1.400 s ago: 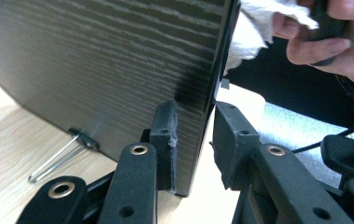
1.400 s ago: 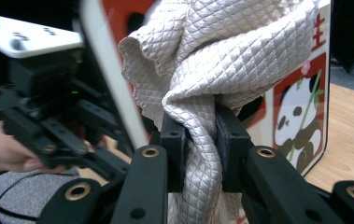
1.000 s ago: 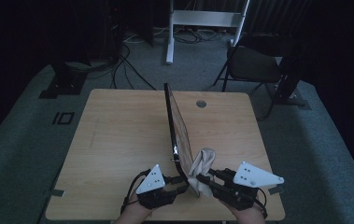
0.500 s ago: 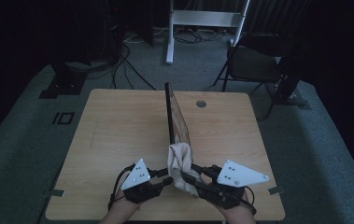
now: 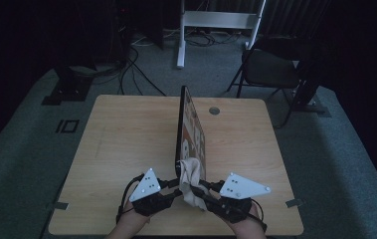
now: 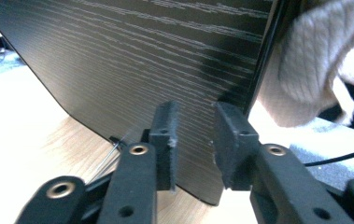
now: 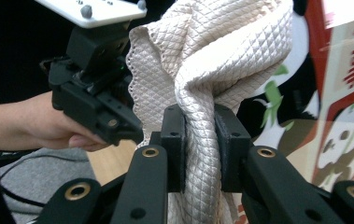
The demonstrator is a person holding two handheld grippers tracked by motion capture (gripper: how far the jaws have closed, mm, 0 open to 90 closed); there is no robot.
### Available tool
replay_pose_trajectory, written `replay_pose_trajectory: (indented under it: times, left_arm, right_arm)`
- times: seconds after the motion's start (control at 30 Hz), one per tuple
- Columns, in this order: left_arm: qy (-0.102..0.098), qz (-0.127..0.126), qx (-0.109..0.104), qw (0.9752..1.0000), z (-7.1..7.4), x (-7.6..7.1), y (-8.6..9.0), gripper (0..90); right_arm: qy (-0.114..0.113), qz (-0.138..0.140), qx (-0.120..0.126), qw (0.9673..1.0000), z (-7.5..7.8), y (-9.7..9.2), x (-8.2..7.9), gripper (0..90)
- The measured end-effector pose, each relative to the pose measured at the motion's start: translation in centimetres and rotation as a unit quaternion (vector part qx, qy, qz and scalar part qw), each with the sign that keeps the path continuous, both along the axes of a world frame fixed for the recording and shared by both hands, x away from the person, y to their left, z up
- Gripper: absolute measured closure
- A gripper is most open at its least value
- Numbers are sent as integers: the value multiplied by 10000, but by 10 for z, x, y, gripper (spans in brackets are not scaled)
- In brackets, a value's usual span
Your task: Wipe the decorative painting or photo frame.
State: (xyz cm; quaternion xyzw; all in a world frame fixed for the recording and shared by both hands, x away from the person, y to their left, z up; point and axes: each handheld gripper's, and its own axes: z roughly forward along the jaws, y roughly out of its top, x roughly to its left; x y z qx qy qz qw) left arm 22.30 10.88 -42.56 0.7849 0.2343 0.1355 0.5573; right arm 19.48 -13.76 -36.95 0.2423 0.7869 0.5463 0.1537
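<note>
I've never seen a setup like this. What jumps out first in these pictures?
A thin dark board stands on edge in the middle of the wooden table, with a colourful picture on its right face. At its near end, the right gripper pinches a bunched cream cloth against that picture side. The left gripper grips the board's near edge from the woodgrain back.

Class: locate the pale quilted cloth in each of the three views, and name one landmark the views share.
High view: cloth at the table's near edge, between both grippers.
Left gripper view: upper right, beside the board's edge.
Right gripper view: centre, pinched in the right gripper.
Shared landmark: the upright board.
</note>
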Motion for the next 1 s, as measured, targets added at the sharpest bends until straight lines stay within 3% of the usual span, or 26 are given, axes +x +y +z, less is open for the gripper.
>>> replay_pose_trajectory:
  times: [0.17, 1.0]
  left_arm:
    - [6, -33, -1, 10000, 0, 0, 0, 761]
    - [71, -132, 37, 9999, 0, 0, -2, 750]
  right_arm:
    - [-33, -112, -125, 9999, -7, 5, 0, 755]
    - [459, -270, -532, 9972, -51, -4, 3, 726]
